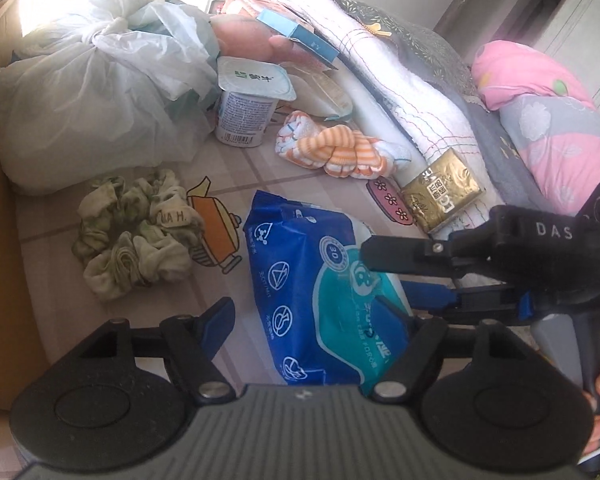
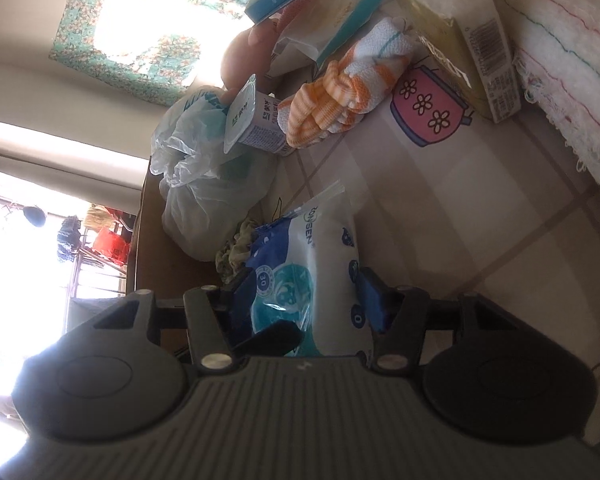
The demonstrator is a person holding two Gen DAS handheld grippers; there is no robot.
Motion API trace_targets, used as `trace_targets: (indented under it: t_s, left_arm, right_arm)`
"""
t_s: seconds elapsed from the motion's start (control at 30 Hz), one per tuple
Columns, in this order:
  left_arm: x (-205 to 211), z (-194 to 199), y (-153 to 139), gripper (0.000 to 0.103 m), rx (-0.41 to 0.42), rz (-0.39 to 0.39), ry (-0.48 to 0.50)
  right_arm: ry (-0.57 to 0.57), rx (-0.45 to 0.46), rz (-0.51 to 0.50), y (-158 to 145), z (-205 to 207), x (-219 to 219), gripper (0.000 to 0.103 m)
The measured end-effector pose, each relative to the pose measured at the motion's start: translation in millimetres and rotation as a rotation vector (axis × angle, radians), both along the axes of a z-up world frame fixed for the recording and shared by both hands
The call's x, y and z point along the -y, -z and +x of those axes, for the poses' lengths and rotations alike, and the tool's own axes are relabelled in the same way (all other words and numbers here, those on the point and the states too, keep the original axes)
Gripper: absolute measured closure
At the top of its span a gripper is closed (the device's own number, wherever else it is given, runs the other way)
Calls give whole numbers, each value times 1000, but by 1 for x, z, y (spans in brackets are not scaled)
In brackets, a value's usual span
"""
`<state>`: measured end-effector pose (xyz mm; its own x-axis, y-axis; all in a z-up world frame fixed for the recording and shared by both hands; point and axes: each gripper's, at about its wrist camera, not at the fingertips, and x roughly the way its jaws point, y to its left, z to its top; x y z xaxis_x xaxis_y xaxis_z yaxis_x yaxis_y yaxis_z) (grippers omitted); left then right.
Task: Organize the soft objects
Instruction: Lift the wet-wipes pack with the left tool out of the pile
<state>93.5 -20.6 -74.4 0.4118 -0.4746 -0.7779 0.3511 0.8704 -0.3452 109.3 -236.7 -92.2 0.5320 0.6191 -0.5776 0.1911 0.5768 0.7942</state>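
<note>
Two hand-held grippers meet at the blue wipes pack (image 1: 320, 292). The right hand-held gripper (image 2: 304, 292) clamps one end; the left hand-held gripper (image 1: 312, 316), jaws wide, straddles it without pressing. Ahead: green cloth (image 1: 136, 232), striped towel (image 1: 340, 148). Likely next: lift the pack clear.

The black body of the right gripper (image 1: 396, 276) carries white letters "DAS"; the crumpled pale-green cloth scrunchie (image 1: 134, 232) shows "A H."; the blue-and-white plastic wipes pack (image 2: 312, 276) bears "30" in a ring and letters ending "NSEN"; a barcode stands on the cream rectangular carton (image 2: 460, 36), digits unreadable.
</note>
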Motion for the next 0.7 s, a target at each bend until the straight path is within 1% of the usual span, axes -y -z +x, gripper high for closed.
trace_targets:
  t_s: [0.07, 0.13, 0.23, 0.27, 0.3, 0.37, 0.47, 0.53, 0.7]
  left_arm:
    - [4, 2, 3, 26, -20, -18, 9]
    - [8, 4, 6, 28, -45, -39, -3]
    - [12, 2, 4, 29, -40, -30, -20]
    - [14, 0, 2, 31, -39, -27, -23]
    - [15, -2, 0, 37, -37, -24, -22]
    - [17, -7, -8, 37, -22, -23, -14]
    - [18, -14, -22, 38, 21, -31, -11]
    - [17, -17, -33, 38, 34, -45, -19]
    - [4, -24, -68, 37, 114, -72, -47]
  right_arm:
    - [-4, 10, -26, 2, -1, -4, 52]
    - [-9, 16, -26, 5, -1, -5, 58]
    - [2, 13, 1, 9, -3, -3, 63]
    - [6, 8, 7, 9, -4, -2, 64]
    - [10, 4, 13, 9, -6, -1, 64]
    - [13, 2, 14, 6, -10, -1, 64]
    - [17, 26, 18, -7, -17, 1, 64]
    - [23, 47, 17, -18, -21, 2, 64]
    - [6, 119, 2, -57, -21, -6, 64]
